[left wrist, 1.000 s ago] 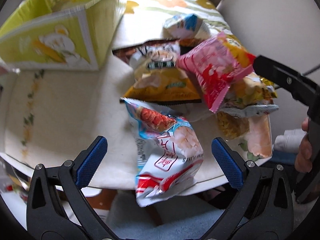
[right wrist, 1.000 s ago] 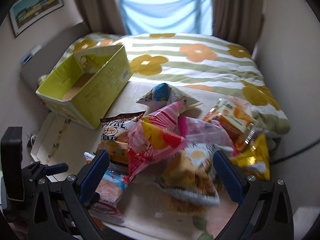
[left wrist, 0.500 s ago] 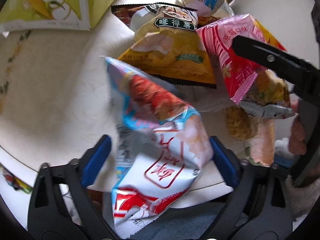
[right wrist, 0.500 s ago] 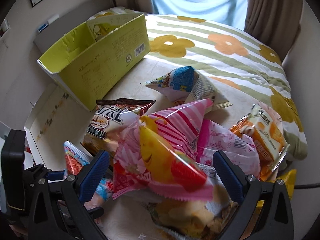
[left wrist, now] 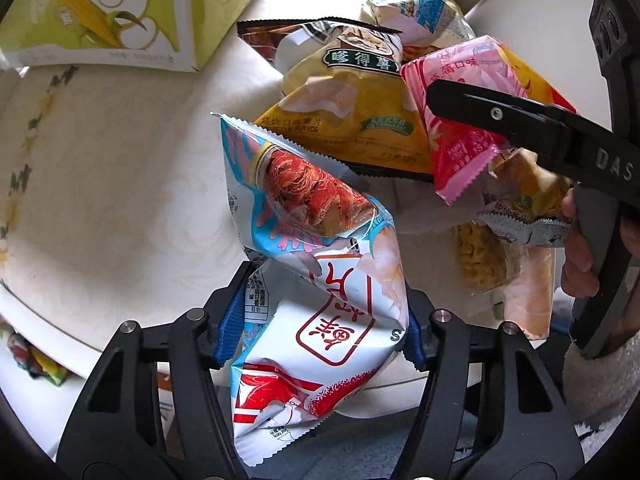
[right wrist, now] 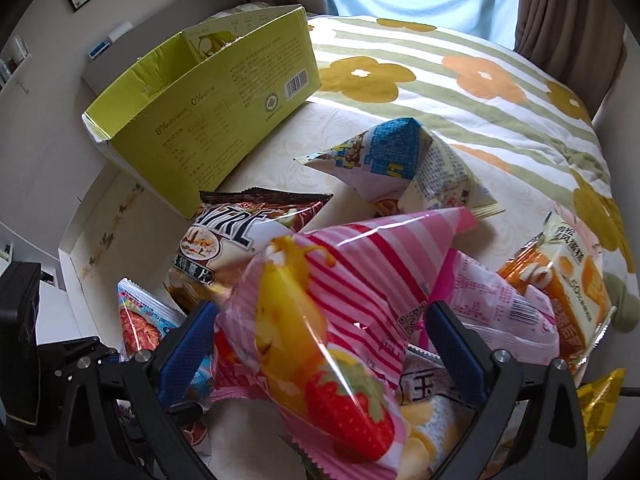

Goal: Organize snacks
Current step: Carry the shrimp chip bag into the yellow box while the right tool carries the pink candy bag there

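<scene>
Since the earlier frame both grippers have dropped onto the snack pile and their jaws have just been closing. In the left wrist view, the left gripper is clenched on the crinkled white, blue and red prawn-cracker bag, at the cream table's near edge. In the right wrist view, the right gripper straddles the glossy pink-striped strawberry snack bag; whether its blue pads press it I cannot tell. The open yellow-green cardboard box stands behind the pile.
</scene>
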Demonstrator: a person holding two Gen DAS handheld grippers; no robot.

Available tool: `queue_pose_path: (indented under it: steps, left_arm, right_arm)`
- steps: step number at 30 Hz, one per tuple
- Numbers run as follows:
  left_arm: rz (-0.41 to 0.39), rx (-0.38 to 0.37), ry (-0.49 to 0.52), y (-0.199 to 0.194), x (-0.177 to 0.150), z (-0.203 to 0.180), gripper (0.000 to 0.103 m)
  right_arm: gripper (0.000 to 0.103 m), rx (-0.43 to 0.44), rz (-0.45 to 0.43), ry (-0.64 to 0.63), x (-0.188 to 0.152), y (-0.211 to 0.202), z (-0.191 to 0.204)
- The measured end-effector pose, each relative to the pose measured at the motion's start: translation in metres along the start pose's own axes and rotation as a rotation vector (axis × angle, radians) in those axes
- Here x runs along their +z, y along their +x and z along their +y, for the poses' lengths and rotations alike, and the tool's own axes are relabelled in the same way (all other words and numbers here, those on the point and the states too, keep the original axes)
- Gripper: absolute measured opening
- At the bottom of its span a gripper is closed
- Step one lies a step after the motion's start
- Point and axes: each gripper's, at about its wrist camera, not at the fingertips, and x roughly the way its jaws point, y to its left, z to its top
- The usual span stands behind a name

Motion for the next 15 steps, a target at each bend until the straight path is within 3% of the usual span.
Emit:
queue_pose_path:
  steps: [6, 15]
  left_arm:
    - [0.001, 0.014, -0.014, -0.001, 0.004, -0.002, 0.058]
    - [-0.05, 0.021, -0.012, -0.036, 0.013, -0.005, 0.058]
  right_arm:
    - [0.081, 0.032, -0.006, 0.013, -0.002, -0.003, -0.001]
    - [0.079, 0.022, -0.058, 0.042, -0.003, -0.029, -0.001]
